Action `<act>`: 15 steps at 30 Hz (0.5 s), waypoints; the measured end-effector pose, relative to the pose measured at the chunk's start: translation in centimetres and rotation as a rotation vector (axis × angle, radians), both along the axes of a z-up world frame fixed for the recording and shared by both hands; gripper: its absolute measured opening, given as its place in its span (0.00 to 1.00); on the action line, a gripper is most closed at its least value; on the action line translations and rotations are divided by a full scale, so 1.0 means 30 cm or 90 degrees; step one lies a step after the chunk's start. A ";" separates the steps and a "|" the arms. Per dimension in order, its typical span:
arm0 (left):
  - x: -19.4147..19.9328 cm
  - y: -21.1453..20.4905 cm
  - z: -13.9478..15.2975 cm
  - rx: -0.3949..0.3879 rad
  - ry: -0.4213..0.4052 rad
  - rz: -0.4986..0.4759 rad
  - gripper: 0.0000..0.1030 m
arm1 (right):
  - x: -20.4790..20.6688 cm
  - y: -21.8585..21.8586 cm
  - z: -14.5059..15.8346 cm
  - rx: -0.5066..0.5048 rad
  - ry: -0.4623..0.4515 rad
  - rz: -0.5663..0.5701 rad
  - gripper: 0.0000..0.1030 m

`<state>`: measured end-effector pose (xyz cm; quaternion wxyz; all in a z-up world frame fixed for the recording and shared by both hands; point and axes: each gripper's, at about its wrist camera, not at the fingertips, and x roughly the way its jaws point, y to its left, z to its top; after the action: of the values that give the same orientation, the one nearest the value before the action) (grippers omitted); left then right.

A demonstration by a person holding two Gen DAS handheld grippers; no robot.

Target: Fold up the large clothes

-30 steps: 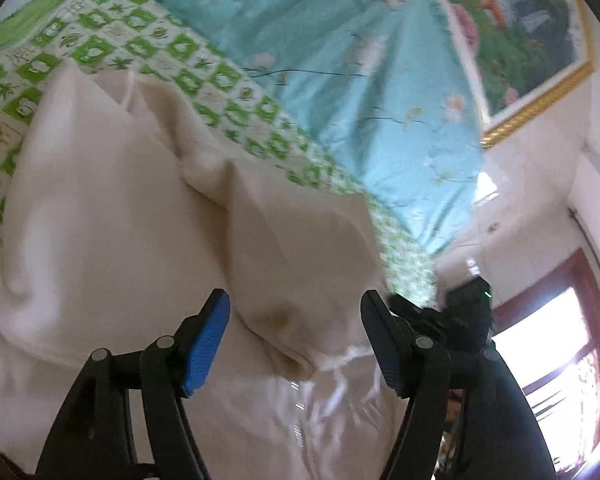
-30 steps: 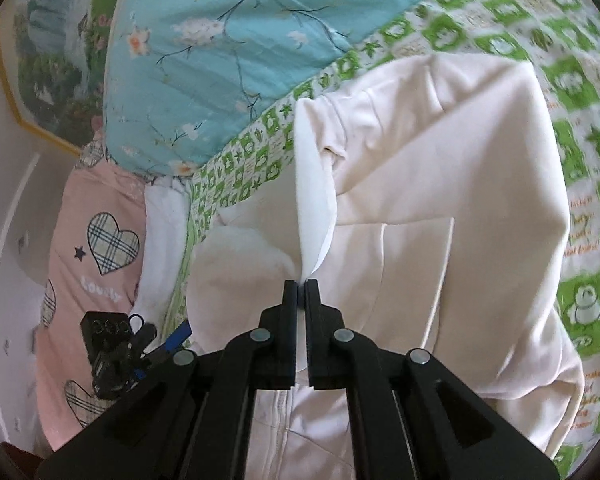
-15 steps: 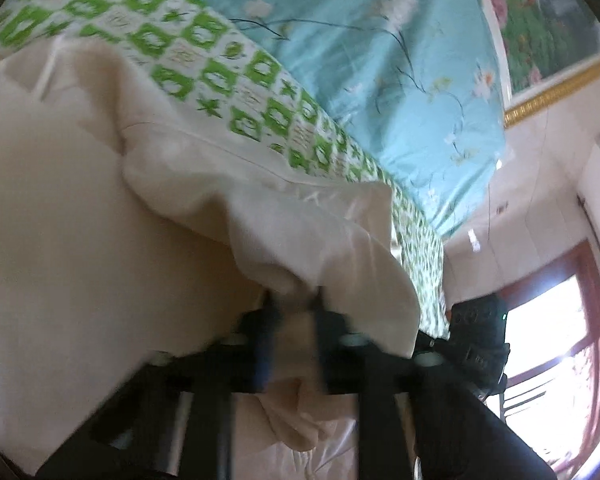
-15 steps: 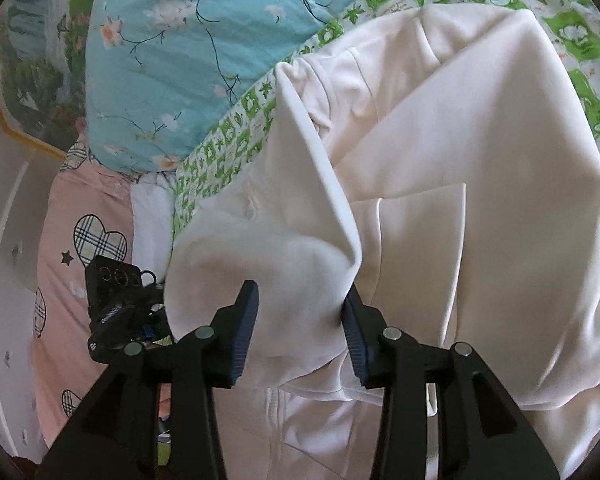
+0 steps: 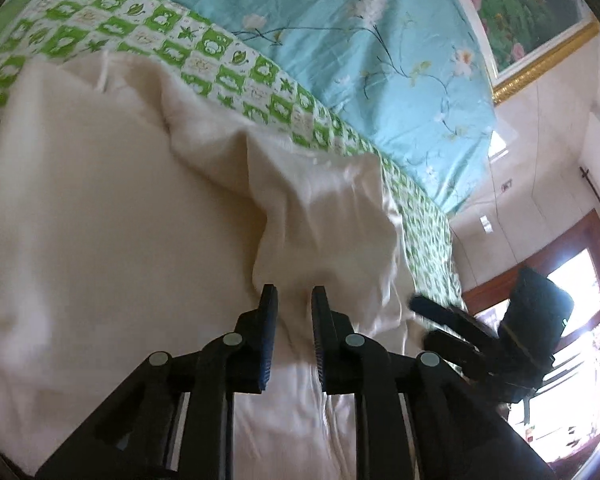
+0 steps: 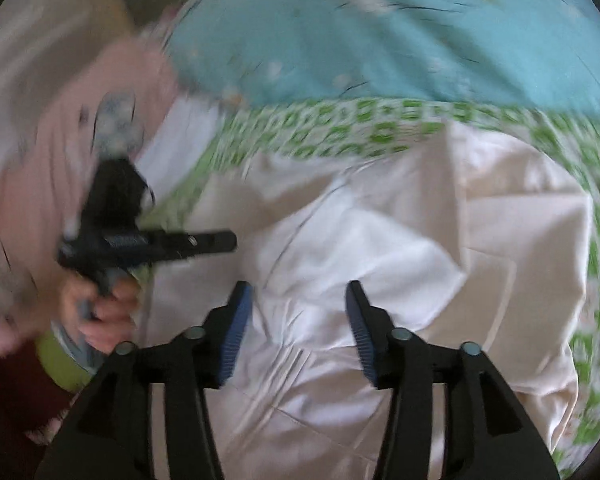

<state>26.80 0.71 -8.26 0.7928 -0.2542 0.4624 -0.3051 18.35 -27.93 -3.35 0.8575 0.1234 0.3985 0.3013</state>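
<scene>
On the green checked bedsheet [image 5: 204,54] lies the cream garment [image 5: 100,240], part folded. Both grippers' jaws are opening: the left gripper [image 5: 293,300] narrowly, a raised fold apparently between its pads though the grip looks loosening; the right gripper [image 6: 296,292] wide, holding nothing. That fold could slump and undo the crease. A blue floral quilt [image 5: 360,48] crowds the far edge, and the grippers work close together.

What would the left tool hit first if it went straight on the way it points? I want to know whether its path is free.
Probably the raised fold of the cream garment, just ahead of the left tool, whose jaws are opening with cloth between them. Depth is unclear.
</scene>
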 end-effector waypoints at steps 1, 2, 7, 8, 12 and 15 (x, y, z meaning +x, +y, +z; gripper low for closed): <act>-0.022 0.007 -0.005 0.005 0.002 -0.007 0.15 | 0.003 0.024 -0.004 -0.022 -0.004 0.007 0.55; -0.036 0.010 -0.008 0.010 0.001 -0.016 0.15 | 0.010 0.052 -0.012 -0.044 -0.006 0.015 0.55; -0.075 0.009 -0.032 0.036 0.005 -0.050 0.15 | 0.064 0.143 -0.051 -0.145 -0.032 0.023 0.54; -0.077 0.005 -0.036 0.037 0.007 -0.056 0.15 | 0.077 0.153 -0.063 -0.161 -0.031 0.021 0.37; -0.081 -0.062 -0.020 0.033 -0.004 -0.095 0.15 | 0.117 0.114 -0.070 -0.137 -0.006 0.002 0.05; -0.072 -0.149 -0.004 0.032 -0.018 -0.137 0.15 | 0.107 0.030 -0.005 -0.052 -0.006 -0.015 0.05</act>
<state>24.65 -3.76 -8.38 0.7678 -0.1785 0.4836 -0.3805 21.55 -27.02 -3.49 0.8670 0.0913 0.4052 0.2753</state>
